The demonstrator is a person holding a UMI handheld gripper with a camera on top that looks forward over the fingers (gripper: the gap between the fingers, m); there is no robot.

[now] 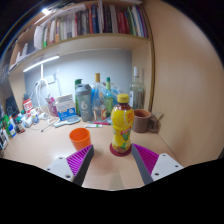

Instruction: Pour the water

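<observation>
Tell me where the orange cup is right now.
In the gripper view, the orange cup stands on the desk just beyond the left finger, left of the yellow bottle that stands ahead of the open gripper.

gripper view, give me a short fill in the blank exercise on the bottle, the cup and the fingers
1. The bottle with the yellow label has a ____ cap.
2. The cup standing left of the bottle is ____ in colour.
3. The gripper is ____, with the bottle just ahead of its fingers.
4. Above the desk, the shelf holds a row of ____.

Missing words: red; orange; open; books
</observation>
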